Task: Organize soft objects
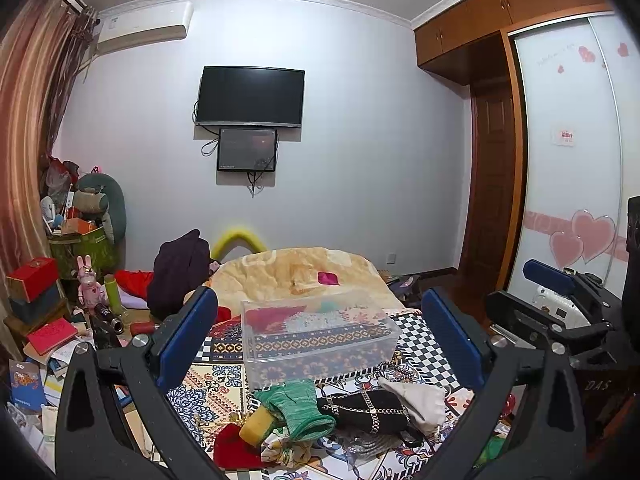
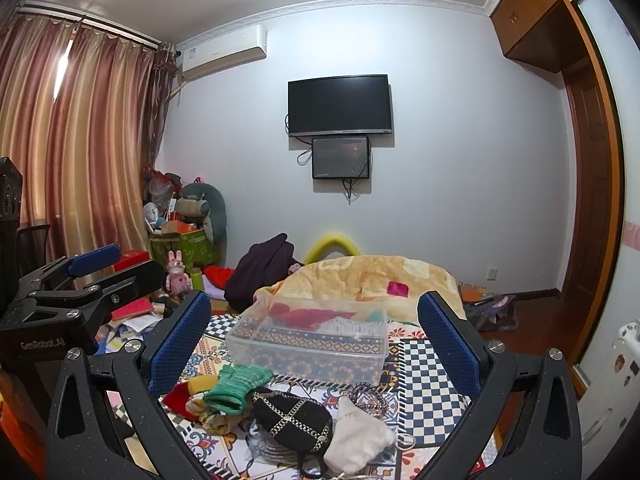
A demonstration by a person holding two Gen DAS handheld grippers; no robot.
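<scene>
From the left gripper [image 1: 320, 340] I see its blue fingers [image 1: 191, 336] spread wide with nothing between them, held level and aimed down the length of the bed toward the wall with the television [image 1: 251, 96]. The soft things lie in a loose heap on the patterned bedspread [image 1: 208, 392] at the near edge of the bed, below and just ahead of the fingertips. Going left to right, there is a red cloth [image 1: 232, 446], a yellow sponge [image 1: 258, 426], a green knitted glove [image 1: 304, 404], a black pouch with chain trim [image 1: 368, 406] and a white cloth bag [image 1: 420, 398]. The glove's long axis runs roughly toward the clear plastic box [image 1: 320, 332], which sits just past the heap toward the middle of the bed, open at the top with some red and pale fabric that I think is already inside. The right gripper [image 2: 316, 344] is likewise spread and empty, posed much the same, side by side with the left one. In its view the glove [image 2: 236, 386] sits toward its left finger, and the pouch [image 2: 292, 420] and white bag [image 2: 360, 436] lie almost under its centre. So I judge the left gripper nearer to the glove and sponge, and the right nearer to the pouch and bag. Either would need to tip down and forward to reach the heap, then carry onward a short way to the box.
</scene>
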